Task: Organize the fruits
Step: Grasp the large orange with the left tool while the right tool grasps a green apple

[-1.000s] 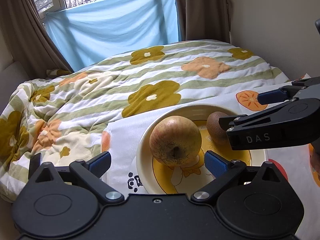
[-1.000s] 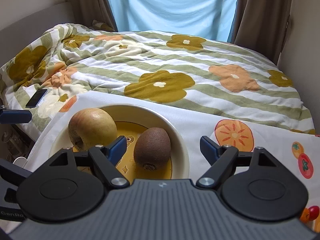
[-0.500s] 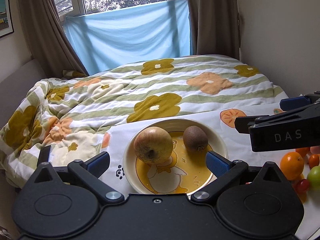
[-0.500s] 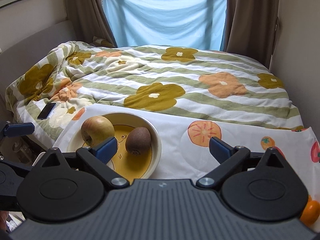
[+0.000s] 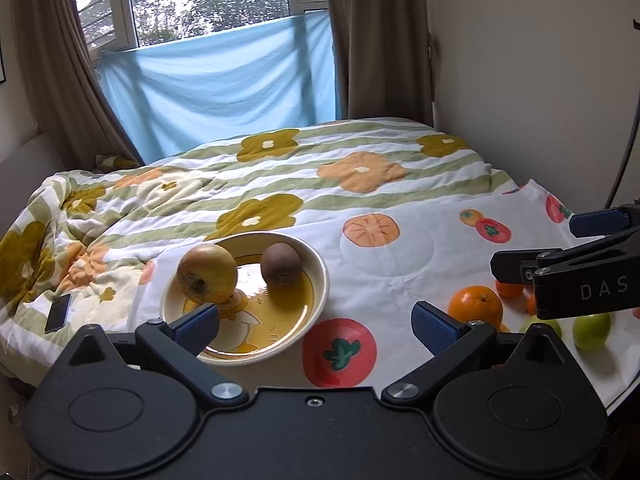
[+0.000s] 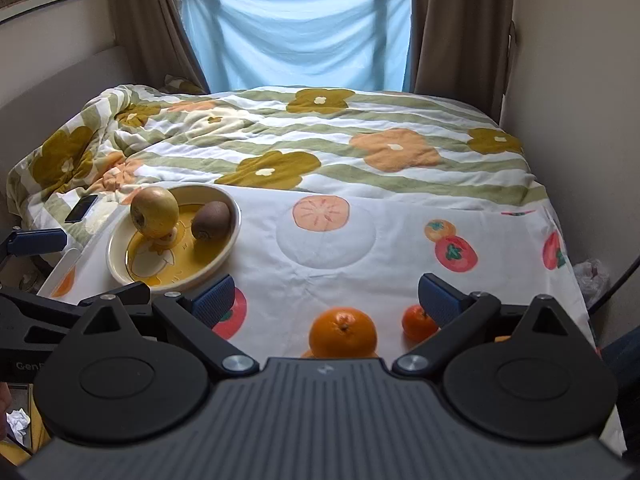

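Both tongs gape wide, empty; orange (image 6: pixel 343 333) lies between the right tongs (image 6: pixel 326 298); bowl (image 5: pixel 316 280) sits beside the left tongs (image 5: pixel 316 322).

We hold both grippers level and side by side, each empty. Our left gripper (image 5: pixel 315 322) has its blue-padded fingers (image 5: pixel 198 326) spread wide apart, nothing between them. Our right gripper (image 6: pixel 326 300) is likewise spread, its fingers (image 6: pixel 438 300) well apart. In the left wrist view, our right gripper's black body sits at three o'clock; in the right wrist view, our left one sits at nine o'clock.
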